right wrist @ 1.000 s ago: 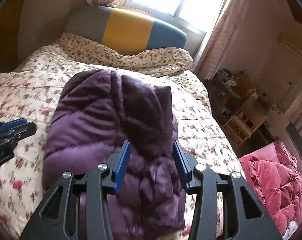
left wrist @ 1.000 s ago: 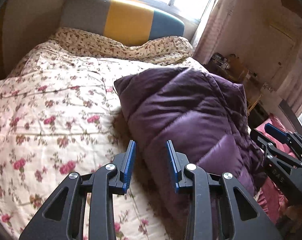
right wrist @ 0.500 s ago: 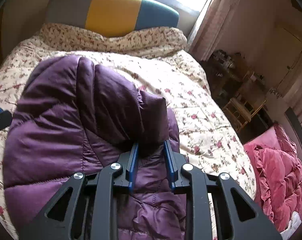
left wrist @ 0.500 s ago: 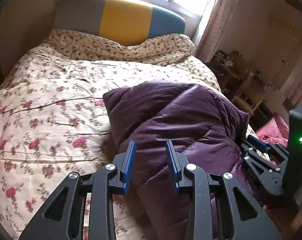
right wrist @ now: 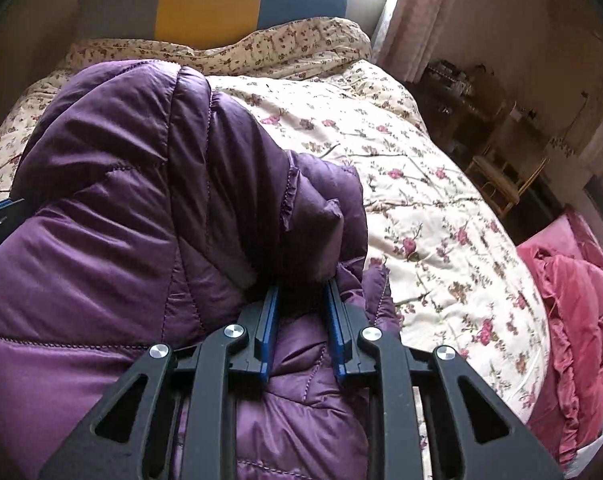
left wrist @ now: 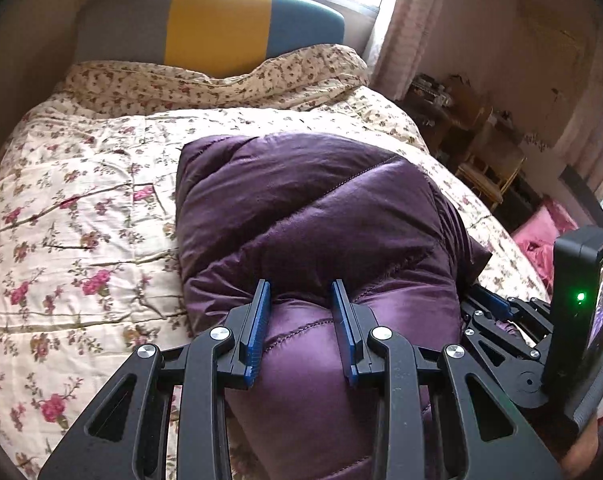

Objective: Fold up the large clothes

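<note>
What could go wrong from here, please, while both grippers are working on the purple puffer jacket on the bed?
The right gripper pinches only a small bunch of the slick purple jacket, so it may slip free. The left gripper merely straddles the padding, so the puffy fold could spring open. The two grippers sit close together and could collide.

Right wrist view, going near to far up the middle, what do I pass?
Right gripper → puffy purple quilted jacket → cream floral bed quilt → grey, yellow and teal padded headboard.
</note>
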Motion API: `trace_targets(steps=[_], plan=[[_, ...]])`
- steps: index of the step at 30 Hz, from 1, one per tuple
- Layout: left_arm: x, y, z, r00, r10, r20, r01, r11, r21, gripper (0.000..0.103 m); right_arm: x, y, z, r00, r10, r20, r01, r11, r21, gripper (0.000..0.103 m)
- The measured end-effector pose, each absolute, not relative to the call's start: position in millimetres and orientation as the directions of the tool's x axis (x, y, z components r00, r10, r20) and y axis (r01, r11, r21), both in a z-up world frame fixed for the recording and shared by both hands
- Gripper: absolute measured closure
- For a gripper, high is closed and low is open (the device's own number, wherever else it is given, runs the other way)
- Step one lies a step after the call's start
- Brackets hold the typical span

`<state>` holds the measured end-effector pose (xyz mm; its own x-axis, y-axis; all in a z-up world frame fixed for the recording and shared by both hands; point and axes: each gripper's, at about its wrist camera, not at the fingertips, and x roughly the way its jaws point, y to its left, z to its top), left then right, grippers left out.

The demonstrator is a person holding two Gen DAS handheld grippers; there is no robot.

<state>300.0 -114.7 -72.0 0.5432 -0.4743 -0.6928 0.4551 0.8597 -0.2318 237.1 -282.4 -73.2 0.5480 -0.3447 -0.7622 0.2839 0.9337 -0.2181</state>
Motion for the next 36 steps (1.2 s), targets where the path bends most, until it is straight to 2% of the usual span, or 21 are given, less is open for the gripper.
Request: trace_targets(steps=[14,18,19,20,21,22,23,24,27,33,36], plan=[[305.1,-137.1,-104.0,0.529,-0.453,-0.717,0.49,0.854,-0.178,0.072,243.3,-295.9,-88.8,0.555,-0.283,-0.782,0.286,0.948,-0.14,0.084],[305.0,-128.5,-96.5,0.523,-0.471,-0.71,0.486,0.85,-0.205,0.071,238.3,-293.7,-81.0,0.566,-0.294,-0.77,0.289,0.946,-0.149,0.08],[305.2,-124.1,-93.4,0.521,-0.479,-0.707,0.482,0.848,-0.219,0.069,236.5,-292.7,-77.0,0.567,-0.297,-0.768,0.294,0.944,-0.148,0.078],[305.7,-117.8,-90.2,0.525,-0.48,-0.703,0.466,0.853,-0.235,0.059,235.2,-293.6,-74.7,0.569,-0.298,-0.766,0.301,0.943,-0.143,0.072],[306.7,-112.2,-87.9,0.525,-0.488,-0.697,0.454,0.853,-0.256,0.05,232.2,-295.1,-71.5,0.572,-0.298,-0.764,0.312,0.941,-0.133,0.063],[307.1,-105.3,-86.3,0.522,-0.499,-0.692,0.441,0.852,-0.282,0.046,227.8,-296.8,-68.4,0.575,-0.3,-0.761,0.322,0.938,-0.127,0.057],[307.0,-94.7,-85.4,0.521,-0.508,-0.686,0.417,0.853,-0.315,0.037,225.5,-298.5,-66.8,0.577,-0.305,-0.758,0.33,0.936,-0.125,0.045],[306.9,-87.7,-85.9,0.521,-0.512,-0.683,0.4,0.853,-0.334,0.034,222.2,-302.0,-64.4,0.58,-0.3,-0.757,0.338,0.934,-0.112,0.042],[305.3,-68.2,-92.6,0.507,-0.527,-0.683,0.359,0.849,-0.388,0.031,216.1,-309.1,-60.4,0.584,-0.273,-0.765,0.336,0.939,-0.078,0.038],[305.6,-57.9,-111.0,0.422,-0.622,-0.66,0.317,0.783,-0.535,0.03,218.6,-318.8,-64.9,0.577,-0.204,-0.791,0.323,0.946,-0.008,0.039],[309.1,-66.6,-117.1,0.39,-0.647,-0.655,0.324,0.762,-0.56,0.028,221.1,-322.5,-71.0,0.572,-0.161,-0.804,0.317,0.948,0.035,0.041]])
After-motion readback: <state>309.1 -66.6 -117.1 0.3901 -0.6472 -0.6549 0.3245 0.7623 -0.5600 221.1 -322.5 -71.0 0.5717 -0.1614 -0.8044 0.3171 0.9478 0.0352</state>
